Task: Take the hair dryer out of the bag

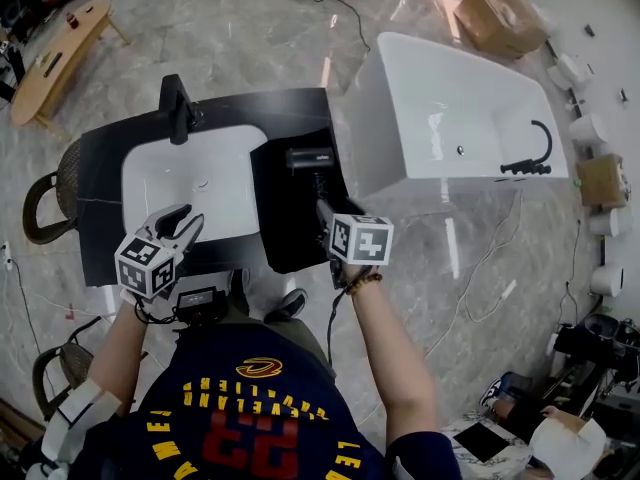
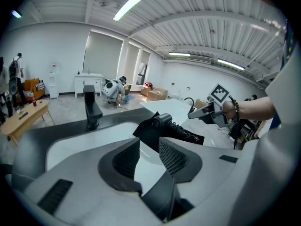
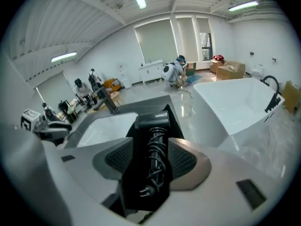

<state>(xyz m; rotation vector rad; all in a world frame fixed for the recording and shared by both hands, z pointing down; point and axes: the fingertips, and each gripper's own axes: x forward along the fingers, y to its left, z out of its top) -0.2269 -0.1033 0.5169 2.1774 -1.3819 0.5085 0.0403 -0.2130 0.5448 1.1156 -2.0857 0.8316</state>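
Head view: hair dryer (image 1: pixel 310 158) lies bare on top of the flat black bag (image 1: pixel 285 223), on the desk (image 1: pixel 100 168) just right of the sink (image 1: pixel 195 183). Right tool (image 1: pixel 325 211) sits at its handle end; left tool (image 1: pixel 185 220) is over the sink's near rim.

Left gripper view: jaws apart, nothing between them.

Right gripper view: jaws apart, cord-wrapped handle lined up between, not pinched.

Judgement: the dryer looks clear of the bag. Gripping and lifting it off remain.

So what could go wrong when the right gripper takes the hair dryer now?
The cord is wound round the handle of the hair dryer; the open right gripper may pinch only cord.
The open left gripper hangs over the sink, away from the bag, so the bag may lift too.
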